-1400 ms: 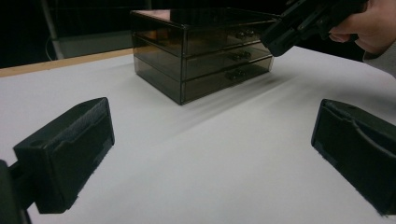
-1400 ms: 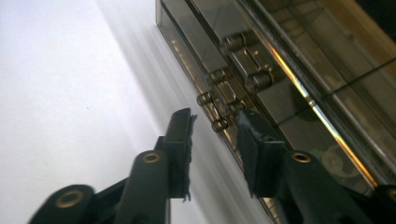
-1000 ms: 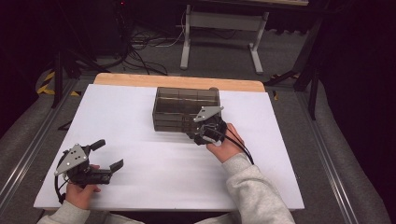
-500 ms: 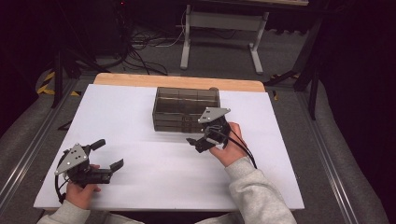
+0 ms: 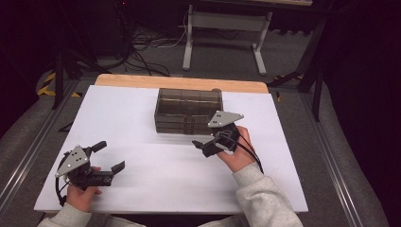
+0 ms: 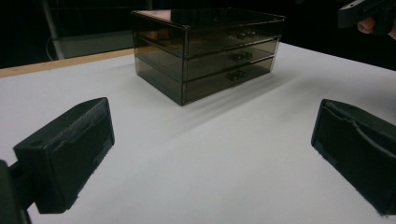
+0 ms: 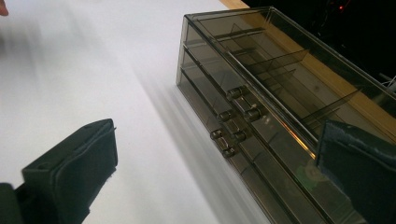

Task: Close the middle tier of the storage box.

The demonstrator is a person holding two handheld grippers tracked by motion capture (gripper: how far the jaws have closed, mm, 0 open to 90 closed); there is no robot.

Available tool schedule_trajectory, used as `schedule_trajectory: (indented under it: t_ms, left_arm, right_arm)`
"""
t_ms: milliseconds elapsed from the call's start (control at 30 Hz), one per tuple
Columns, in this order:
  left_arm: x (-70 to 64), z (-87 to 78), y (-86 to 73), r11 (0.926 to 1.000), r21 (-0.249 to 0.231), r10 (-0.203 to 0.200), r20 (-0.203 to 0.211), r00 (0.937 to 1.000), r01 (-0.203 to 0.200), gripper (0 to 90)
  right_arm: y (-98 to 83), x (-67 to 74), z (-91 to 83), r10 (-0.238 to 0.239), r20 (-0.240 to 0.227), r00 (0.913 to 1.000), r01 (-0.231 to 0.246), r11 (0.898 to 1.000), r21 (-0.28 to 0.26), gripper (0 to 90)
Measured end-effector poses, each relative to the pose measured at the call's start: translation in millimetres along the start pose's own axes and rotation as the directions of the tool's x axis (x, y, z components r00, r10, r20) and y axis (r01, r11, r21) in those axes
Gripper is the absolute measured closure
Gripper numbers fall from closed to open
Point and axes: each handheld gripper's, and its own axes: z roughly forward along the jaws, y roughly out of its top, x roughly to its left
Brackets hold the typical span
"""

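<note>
We hold the right tool [image 5: 206,144] with its jaws apart and empty, just in front of the smoked drawer box [image 5: 188,110], which sits shut at the far middle of the white surface [image 5: 142,179]. To open a drawer well, we would line up squarely on one pair of knobs [image 7: 238,99] and pull straight. Compared with a second ago, this tool has backed off the box front, its jaws just opened; the left tool [image 5: 108,158] waits open, near the front left corner.

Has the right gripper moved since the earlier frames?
Yes. The right gripper has backed off the drawer box toward the table's near edge, its jaws just opened, empty.
</note>
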Motion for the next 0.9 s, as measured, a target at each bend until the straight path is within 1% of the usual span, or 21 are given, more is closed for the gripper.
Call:
schedule_trajectory:
  t_ms: [67,100,133,167,200,233,333,367,467,600,667,700,767,900]
  left_arm:
    - [0.1,0.0,0.0,1.0,0.0,0.0,0.0,1.0,0.0,0.3]
    - [0.4,-0.1,0.1,1.0,-0.002,0.003,-0.002,1.0,-0.003,0.3]
    - [0.4,-0.4,0.3,1.0,-0.001,0.003,-0.002,1.0,-0.003,0.3]
    - [1.2,-1.0,0.7,0.9999,0.0,0.012,-0.007,0.9999,-0.012,0.3]
    - [1.1,-1.8,1.0,1.0,-0.003,0.004,-0.008,1.0,-0.004,0.3]
    - [2.6,-3.0,1.6,0.9999,-0.003,0.01,-0.012,0.9999,-0.01,0.3]
    - [4.2,-4.1,1.3,0.9999,-0.013,-0.007,-0.016,0.9998,0.007,0.3]
    - [4.6,-4.5,1.4,0.9999,-0.014,-0.01,-0.017,0.9998,0.01,0.3]
    - [6.1,-5.0,1.8,0.9999,-0.012,-0.001,-0.021,0.9998,0.001,0.3]
    - [6.7,-5.6,1.9,0.9999,-0.012,0.0,-0.025,0.9997,-0.001,0.3]
    - [6.8,-5.7,1.8,1.0,-0.01,0.0,-0.026,0.9997,0.0,0.3]
    - [6.8,-5.7,1.8,1.0,-0.009,0.001,-0.028,0.9996,-0.001,0.3]
    - [6.9,-5.7,1.7,0.9999,-0.01,0.001,-0.028,0.9996,-0.002,0.3]
    - [7.0,-5.3,1.6,0.9999,-0.011,0.005,-0.031,0.9995,-0.005,0.3]
  right_arm:
    - [-1.6,0.1,-3.2,0.008,0.008,0.9999,-0.008,1.0,-0.013,0.0]
    - [-4.1,0.3,-6.6,0.012,0.02,0.9997,-0.011,1.0,-0.028,0.0]
    - [-4.1,0.3,-6.6,0.012,0.02,0.9997,-0.011,1.0,-0.028,0.0]
    - [-5.6,0.1,-8.4,0.011,0.022,0.9997,-0.011,0.999,-0.035,0.0]
    - [-7.2,0.1,-10.2,0.016,0.025,0.9996,-0.015,0.999,-0.041,0.0]
    - [-8.8,0.0,-12.3,0.02,0.028,0.9994,-0.019,0.999,-0.043,0.0]
    - [-13.2,-0.7,-19.0,0.032,0.043,0.9986,-0.03,0.998,-0.057,0.0]
    - [-14.6,-0.6,-21.5,0.041,0.042,0.9982,-0.039,0.997,-0.065,0.0]
    - [-19.0,-1.4,-28.5,0.058,0.047,0.9972,-0.053,0.994,-0.094,0.0]
    - [-25.1,-2.0,-37.2,0.076,0.057,0.9954,-0.069,0.991,-0.118,0.0]
    - [-29.2,-2.2,-41.2,0.081,0.069,0.9943,-0.072,0.99,-0.125,0.0]
    - [-34.2,-2.4,-45.6,0.088,0.075,0.9933,-0.078,0.989,-0.128,0.0]
    - [-37.1,-2.6,-47.7,0.093,0.08,0.9925,-0.082,0.988,-0.131,0.0]
    - [-50.7,-5.2,-56.0,0.131,0.084,0.9879,-0.117,0.981,-0.152,0.0]
